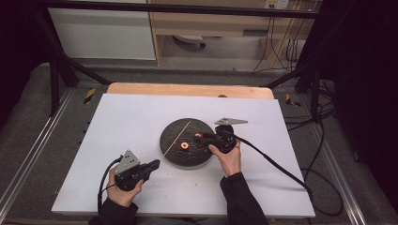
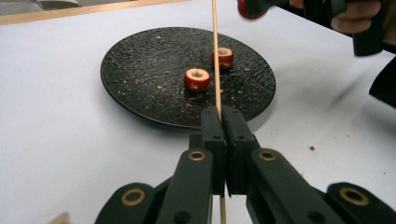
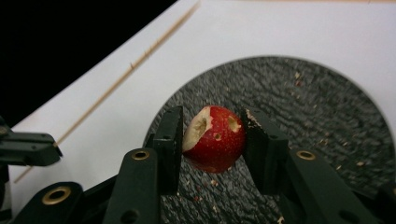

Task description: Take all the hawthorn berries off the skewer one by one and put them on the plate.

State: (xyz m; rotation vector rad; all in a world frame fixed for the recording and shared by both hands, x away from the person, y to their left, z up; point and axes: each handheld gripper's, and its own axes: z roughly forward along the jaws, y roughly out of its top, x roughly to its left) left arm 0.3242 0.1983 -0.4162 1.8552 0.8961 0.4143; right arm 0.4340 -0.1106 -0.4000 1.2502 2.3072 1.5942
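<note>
A thin wooden skewer [image 2: 215, 56] is pinched in my left gripper [image 2: 221, 112], whose jaws are shut on it, and it slants up over the black round plate [image 2: 140, 70]. Two small red cored fruits [image 2: 197, 79] [image 2: 224, 57] lie on that plate. My right gripper [image 3: 214, 113] is shut on a third red fruit [image 3: 215, 137], which has small holes and a cut pale side, and holds it just above the plate [image 3: 327, 121]. From above, the left gripper [image 1: 155, 165] is at the plate's near left and the right gripper [image 1: 199, 137] is over its right half.
The plate [image 1: 174, 129] rests mid-way on a white board [image 1: 117, 122] laid over a wooden table. Crumbs dot the plate and the board. Cables trail from both grippers toward the near edge and right. Metal frame bars and shelving stand behind the table.
</note>
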